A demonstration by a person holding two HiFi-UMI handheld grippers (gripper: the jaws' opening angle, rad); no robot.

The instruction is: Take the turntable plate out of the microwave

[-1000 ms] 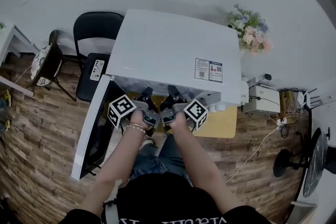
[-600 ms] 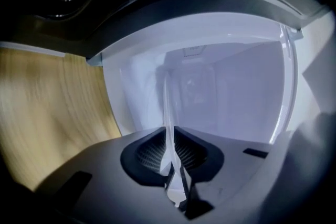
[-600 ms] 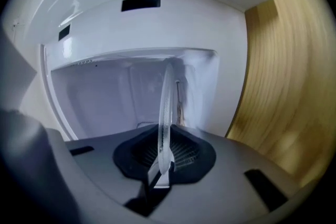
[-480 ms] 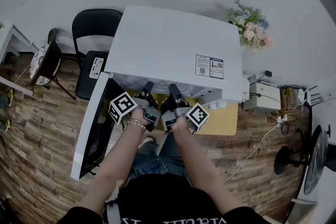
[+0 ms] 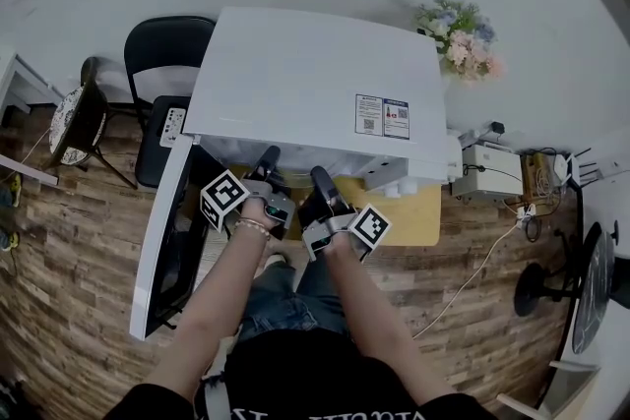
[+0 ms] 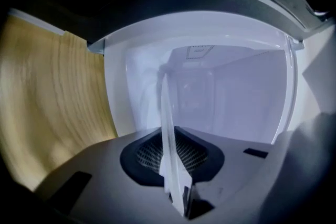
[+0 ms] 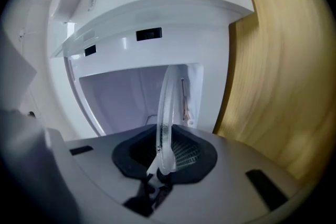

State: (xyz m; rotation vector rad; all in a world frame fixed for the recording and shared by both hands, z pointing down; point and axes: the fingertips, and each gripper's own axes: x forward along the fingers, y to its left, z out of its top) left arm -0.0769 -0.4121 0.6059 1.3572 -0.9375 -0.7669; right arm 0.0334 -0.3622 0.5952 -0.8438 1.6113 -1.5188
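One turntable plate (image 7: 161,123), rim edge-on at microwave (image 5: 315,84) mouth, door (image 5: 162,231) wide open

Black chair (image 5: 167,42), flower bouquet (image 5: 455,36), plank floor (image 5: 69,261), perhaps a white box (image 5: 489,172)

The microwave (image 5: 315,89) stands on the table (image 5: 418,219) straight before you, with its door (image 5: 162,231) swung out to your left. Your left gripper (image 5: 268,157) and right gripper (image 5: 320,177) reach side by side into its opening, the left one nearer the door. The plate (image 6: 169,128) has its rim between the jaws of both. The left jaws pinch it, and the right jaws have just been easing apart with the rim between them. Beyond the door, far left of the microwave, stands a chair (image 5: 162,64), with a stool (image 5: 74,118) further left. Flowers (image 5: 455,39) sit at the microwave's far right corner. A box (image 5: 489,177) lies right of the table.
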